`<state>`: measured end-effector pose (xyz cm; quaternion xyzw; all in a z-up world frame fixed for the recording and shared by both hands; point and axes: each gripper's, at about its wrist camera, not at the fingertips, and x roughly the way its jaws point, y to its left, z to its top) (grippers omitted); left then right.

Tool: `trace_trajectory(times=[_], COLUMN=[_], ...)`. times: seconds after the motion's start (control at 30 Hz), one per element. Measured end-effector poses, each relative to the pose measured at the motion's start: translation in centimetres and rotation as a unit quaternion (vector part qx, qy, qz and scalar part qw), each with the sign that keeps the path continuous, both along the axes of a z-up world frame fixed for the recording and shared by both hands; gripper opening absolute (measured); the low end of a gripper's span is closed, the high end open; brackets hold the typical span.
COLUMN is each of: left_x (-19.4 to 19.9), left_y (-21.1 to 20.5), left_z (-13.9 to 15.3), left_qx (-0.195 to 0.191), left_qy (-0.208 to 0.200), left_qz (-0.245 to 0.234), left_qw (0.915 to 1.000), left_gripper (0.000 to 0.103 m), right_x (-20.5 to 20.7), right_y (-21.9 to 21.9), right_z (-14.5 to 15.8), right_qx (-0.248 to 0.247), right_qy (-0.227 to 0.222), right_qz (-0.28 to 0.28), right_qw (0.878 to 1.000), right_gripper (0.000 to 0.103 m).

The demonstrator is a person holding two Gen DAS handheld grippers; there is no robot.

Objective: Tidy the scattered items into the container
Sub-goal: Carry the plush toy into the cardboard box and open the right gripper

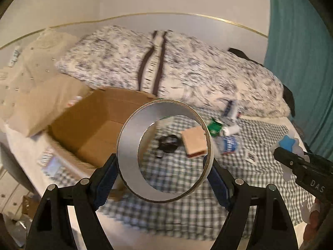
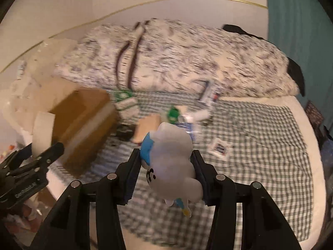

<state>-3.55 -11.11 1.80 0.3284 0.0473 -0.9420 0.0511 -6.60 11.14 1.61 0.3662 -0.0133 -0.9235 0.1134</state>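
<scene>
- Left tool [image 1: 164, 166] grips one roll of tape [image 1: 164, 152] between its two fingers, at the lower centre of the left wrist view.
- Right tool [image 2: 166, 166] is closed on one white toy with blue parts [image 2: 172, 158], at the lower centre of the right wrist view.
- One open cardboard box [image 1: 93, 125] stands on the bed [image 1: 187, 208], left of centre.
- Only the left wrist view shows the brown inside of the box; the right wrist view shows its outer side [image 2: 87, 120].
- Several small items lie on the checked cloth [image 2: 260, 145] right of the box: one tan block [image 1: 194, 142] and one black thing [image 1: 167, 142]; the others are blurred.
</scene>
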Motion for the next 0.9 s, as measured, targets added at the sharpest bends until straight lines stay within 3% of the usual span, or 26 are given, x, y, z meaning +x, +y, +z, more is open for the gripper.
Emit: trace_trajectory(times=[0.37,0.57,0.9], left_x=[-1.2,-4.0,-7.7], left_y=[-10.6,-13.7,-14.3], left_z=[2.6,0.2,-3.7], left_qx=[-0.02,-0.007,0.002], left_qy=[-0.001,-0.016,-0.044], left_qz=[0.061,0.069,0.054], left_qw=[0.9979,0.9975,0.9976], left_gripper=[0.083,0.083,0.085], right_x=[-1.3,-5.1,-12.0], right_y=[-12.0,-18.5,-23.7], right_z=[2.7,2.2,-1.4], right_qx=[-0.053,-0.062,-0.055], right_qy=[0.008,0.003,-0.029], right_qz=[0.087,0.135,0.158], right_qw=[0.995,0.989,0.986], right_gripper=[0.049,0.049,0.049])
